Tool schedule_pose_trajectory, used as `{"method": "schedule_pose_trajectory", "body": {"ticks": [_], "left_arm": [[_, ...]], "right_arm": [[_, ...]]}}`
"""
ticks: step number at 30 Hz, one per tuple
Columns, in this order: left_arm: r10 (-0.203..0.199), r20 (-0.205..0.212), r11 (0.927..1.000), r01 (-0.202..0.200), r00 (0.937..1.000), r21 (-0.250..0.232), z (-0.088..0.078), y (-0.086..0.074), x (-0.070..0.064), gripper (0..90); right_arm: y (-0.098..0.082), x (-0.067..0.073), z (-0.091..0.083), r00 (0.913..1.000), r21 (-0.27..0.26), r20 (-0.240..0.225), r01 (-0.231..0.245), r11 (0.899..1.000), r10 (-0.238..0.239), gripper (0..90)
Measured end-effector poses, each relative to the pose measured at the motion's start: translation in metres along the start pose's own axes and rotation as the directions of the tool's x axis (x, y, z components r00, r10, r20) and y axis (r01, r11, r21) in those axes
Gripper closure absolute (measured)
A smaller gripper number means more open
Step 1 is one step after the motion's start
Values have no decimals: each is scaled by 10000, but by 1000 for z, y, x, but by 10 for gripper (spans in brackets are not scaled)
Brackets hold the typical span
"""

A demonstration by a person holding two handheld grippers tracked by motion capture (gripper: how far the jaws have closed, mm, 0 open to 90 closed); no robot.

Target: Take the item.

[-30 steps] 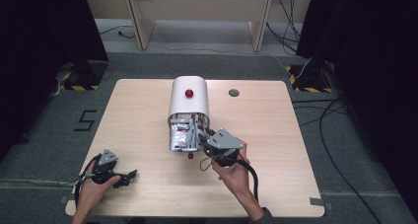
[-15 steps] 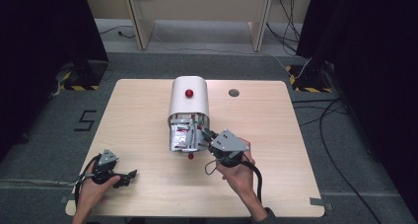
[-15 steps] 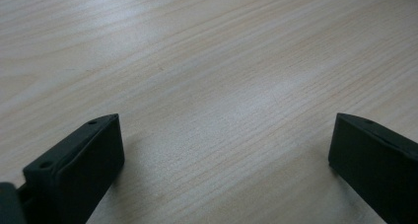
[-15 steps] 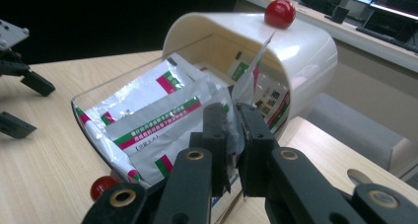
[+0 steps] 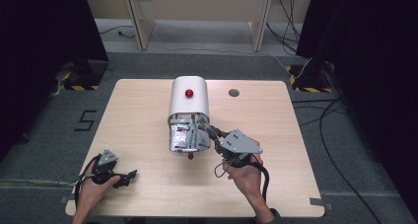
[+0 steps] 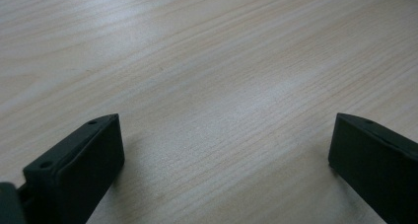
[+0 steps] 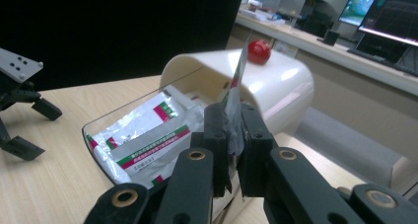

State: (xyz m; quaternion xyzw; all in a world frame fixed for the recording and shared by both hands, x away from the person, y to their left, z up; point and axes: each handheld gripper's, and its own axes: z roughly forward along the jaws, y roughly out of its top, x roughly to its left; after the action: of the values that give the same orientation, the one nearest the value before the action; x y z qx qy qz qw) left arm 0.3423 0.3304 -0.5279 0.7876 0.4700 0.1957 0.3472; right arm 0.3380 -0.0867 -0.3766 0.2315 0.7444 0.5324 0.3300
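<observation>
Right gripper view: right gripper (image 7: 231, 135) is clamped on a thin silver foil sachet w/ green-and-red stripes (image 7: 237, 81), held edge-up between the black jaws, just above the clear plastic drawer tray (image 7: 93, 135) that sticks out of the white rounded plastic dispenser box (image 7: 276, 86). More sachets of the same kind (image 7: 148, 135) lie flat in the tray. Small red knob (image 7: 259, 51) sits on top of the box.

High view: same gripper (image 5: 213, 135) reaches in from the right side to the tray at the box's front (image 5: 189, 100), mid light wood table (image 5: 276, 115). Left gripper (image 5: 129, 176) rests near the table's front-left corner, well apart from the box; left gripper view shows its jaws wide apart over bare wood, nothing between them.

Handling, as a guess: sachet looks v. light, thin, floppy and slick, so it'd bend or slide out if pinched at a corner tip. Best hold is on the flat sealed edge, pads square across it, as the grip appears now. Contents prob. powder or similar, so moderate squeeze; sharp tugs could tear the foil or drag neighbouring sachets along.
</observation>
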Motion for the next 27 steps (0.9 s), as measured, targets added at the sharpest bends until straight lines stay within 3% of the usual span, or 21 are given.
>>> {"method": "schedule_pose_trajectory", "body": {"ticks": [13, 27], "left_arm": [[16, -8, 10000, -16, 10000, 10, 0, 0, 0, 0], [15, -9, 10000, -15, 10000, 7, 0, 0, 0, 0]], "right_arm": [[7, -20, -30, 9994, -537, 282, -208, 9983, 223, 852], [-14, -44, -46, 9952, -169, 813, -541, 9984, 553, 852]]}}
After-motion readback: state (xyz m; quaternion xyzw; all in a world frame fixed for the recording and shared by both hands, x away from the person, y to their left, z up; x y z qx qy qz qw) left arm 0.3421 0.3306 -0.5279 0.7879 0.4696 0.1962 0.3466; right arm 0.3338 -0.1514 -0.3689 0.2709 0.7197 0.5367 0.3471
